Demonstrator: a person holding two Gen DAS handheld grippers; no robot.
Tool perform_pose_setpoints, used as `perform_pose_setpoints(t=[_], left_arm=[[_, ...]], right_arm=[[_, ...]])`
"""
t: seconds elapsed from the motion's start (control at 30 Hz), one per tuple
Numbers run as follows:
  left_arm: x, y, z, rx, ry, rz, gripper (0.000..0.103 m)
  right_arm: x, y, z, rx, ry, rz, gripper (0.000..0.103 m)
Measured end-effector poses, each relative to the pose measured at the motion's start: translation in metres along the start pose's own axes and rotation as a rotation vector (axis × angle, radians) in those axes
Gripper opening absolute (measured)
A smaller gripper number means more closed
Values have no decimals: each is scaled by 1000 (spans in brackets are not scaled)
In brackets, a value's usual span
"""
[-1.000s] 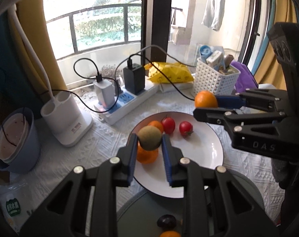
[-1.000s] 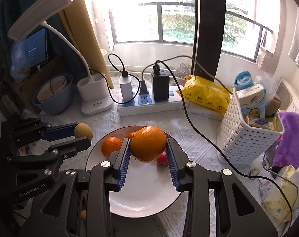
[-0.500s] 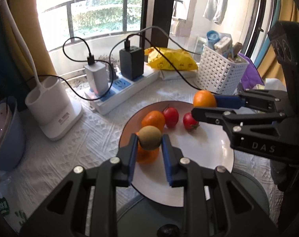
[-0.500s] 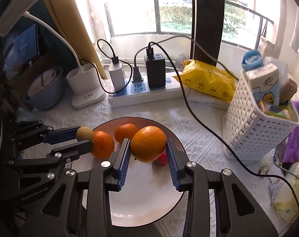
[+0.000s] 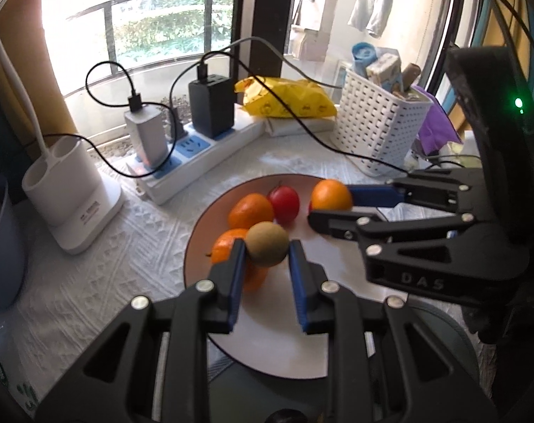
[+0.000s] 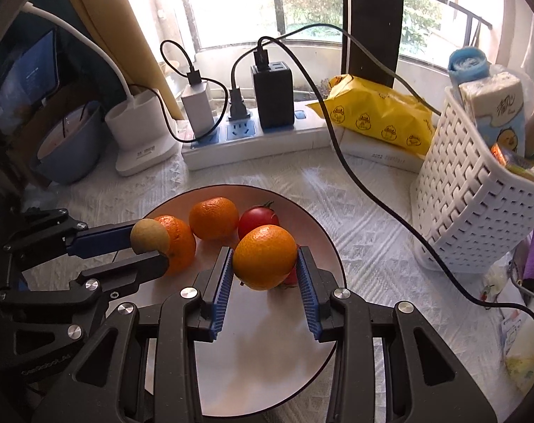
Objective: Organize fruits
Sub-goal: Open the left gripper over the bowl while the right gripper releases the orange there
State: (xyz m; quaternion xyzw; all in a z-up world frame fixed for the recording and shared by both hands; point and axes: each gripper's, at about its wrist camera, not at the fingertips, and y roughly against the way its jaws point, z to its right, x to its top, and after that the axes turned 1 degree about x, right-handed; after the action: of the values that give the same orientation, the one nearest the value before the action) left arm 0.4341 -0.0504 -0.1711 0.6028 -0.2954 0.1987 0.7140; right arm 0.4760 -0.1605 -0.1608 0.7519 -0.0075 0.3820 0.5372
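**Both fruits held over the plate, release pending**

We find the left gripper (image 5: 267, 259) clamped on a kiwi (image 5: 267, 249) and the right gripper (image 6: 263, 264) clamped on an orange (image 6: 265, 256), both above the plate (image 6: 267, 380) (two oranges and tomatoes already there). We judge placement under way; next, lower onto bare plate and open.
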Motion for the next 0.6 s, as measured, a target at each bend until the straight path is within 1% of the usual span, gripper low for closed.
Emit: perform_pose_setpoints(t=[0.3,0.4,0.47,0.6], left_arm=[[2,-1,-4,14,16,-12,28],[3,-1,-3,14,15,-13,30],[3,0,-1,14,13,-13,34],[3,1,-1,15,16,-12,35]], right_arm=[[-2,-3,0,10,-1,-10,39],[-2,-2,0,10,-2,-9,39],[-2,-2,0,9,-1,-10,39],[-2,0,1,7,-7,-9,39]])
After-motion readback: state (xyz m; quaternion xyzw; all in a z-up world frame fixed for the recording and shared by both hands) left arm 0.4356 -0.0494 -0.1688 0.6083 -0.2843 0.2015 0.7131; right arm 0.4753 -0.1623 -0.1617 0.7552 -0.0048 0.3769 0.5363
